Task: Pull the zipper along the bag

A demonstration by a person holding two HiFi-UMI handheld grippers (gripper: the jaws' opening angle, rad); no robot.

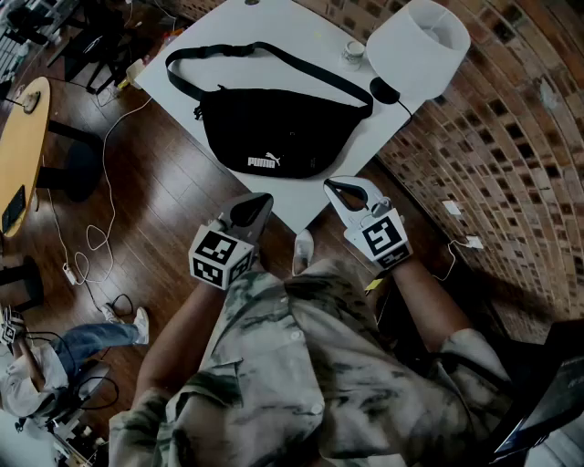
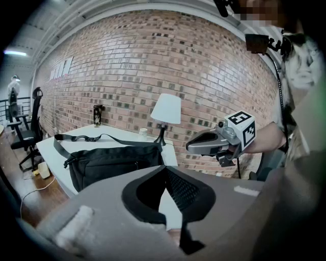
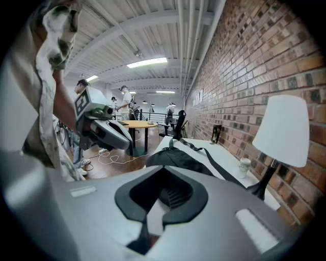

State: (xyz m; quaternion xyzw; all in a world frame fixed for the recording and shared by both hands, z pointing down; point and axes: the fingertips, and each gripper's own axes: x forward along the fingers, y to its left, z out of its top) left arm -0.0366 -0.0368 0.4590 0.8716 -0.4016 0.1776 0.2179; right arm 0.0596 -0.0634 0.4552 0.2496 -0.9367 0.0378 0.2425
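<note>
A black waist bag point(image 1: 274, 132) with a white logo lies flat on the white table point(image 1: 228, 27), its strap looped behind it. The zipper pull is too small to make out. My left gripper point(image 1: 263, 201) hovers off the table's near edge, just short of the bag, jaws together and empty. My right gripper point(image 1: 334, 186) is level with it at the table's near corner, also shut on nothing. In the left gripper view the bag point(image 2: 112, 163) sits ahead past the closed jaws point(image 2: 164, 169). The right gripper view shows the bag point(image 3: 178, 158) beyond its closed jaws point(image 3: 164, 169).
A white lamp point(image 1: 420, 41) and a small cup point(image 1: 354, 52) stand at the table's far right corner. A brick wall point(image 1: 511, 119) runs along the right. White cables point(image 1: 91, 237) trail over the wooden floor at left, near a round yellow table point(image 1: 23, 146).
</note>
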